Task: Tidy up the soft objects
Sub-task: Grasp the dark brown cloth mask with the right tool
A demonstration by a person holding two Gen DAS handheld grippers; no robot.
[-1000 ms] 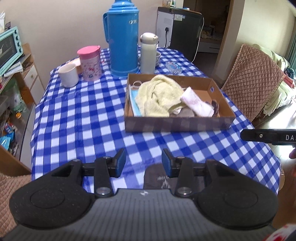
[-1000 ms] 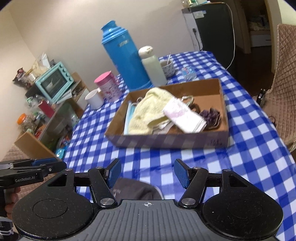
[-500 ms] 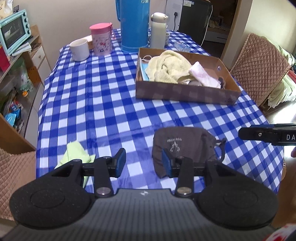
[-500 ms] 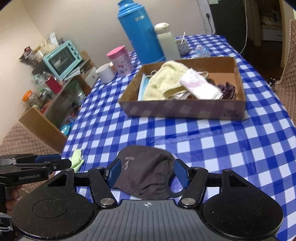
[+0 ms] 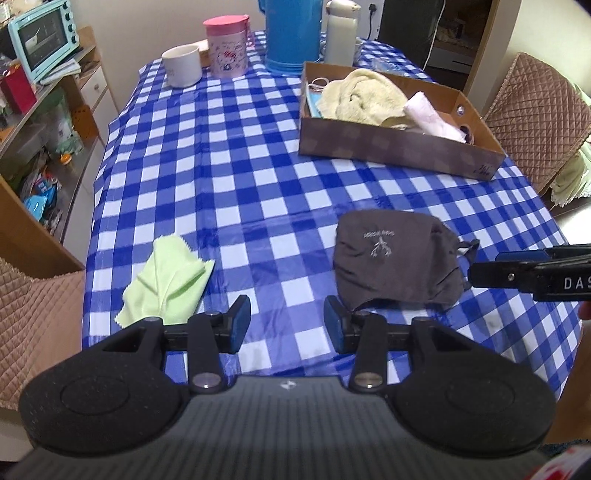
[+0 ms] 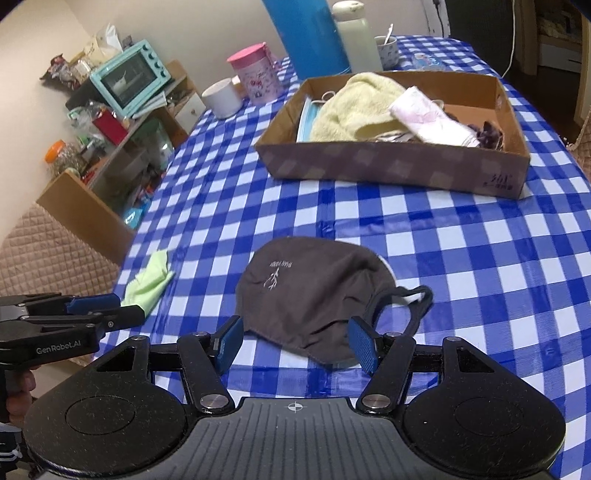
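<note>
Left wrist view: the left gripper (image 5: pixel 287 325) is held with its jaws apart and nothing between them, only the blue-and-white checked cloth of the counter (image 5: pixel 236 192) being seen in the gap. A dark grey face mask (image 5: pixel 395 262) is seen lying flat just beyond the right-hand finger, and a light green cloth (image 5: pixel 168 278) is seen crumpled just beyond the left-hand finger, near the counter's edge. In the right wrist view the right gripper (image 6: pixel 296 345) is likewise held with its jaws parted and gripping nothing; the near edge of the mask is framed between the blue pads (image 6: pixel 364 345), though whether it is touched cannot be told. The mask's ear loop (image 6: pixel 415 299) is spread toward the right. Farther back a cardboard box (image 6: pixel 391 166) is placed on the counter, holding a pale yellow towel (image 6: pixel 354 107), a folded pink-white cloth (image 6: pixel 430 120) and a blue surgical mask (image 6: pixel 304 120). Behind the box a blue thermos (image 5: pixel 291 35), a white flask (image 5: pixel 340 31), a pink lidded cup (image 5: pixel 227 44) and a white mug (image 5: pixel 183 66) are ranged
</note>
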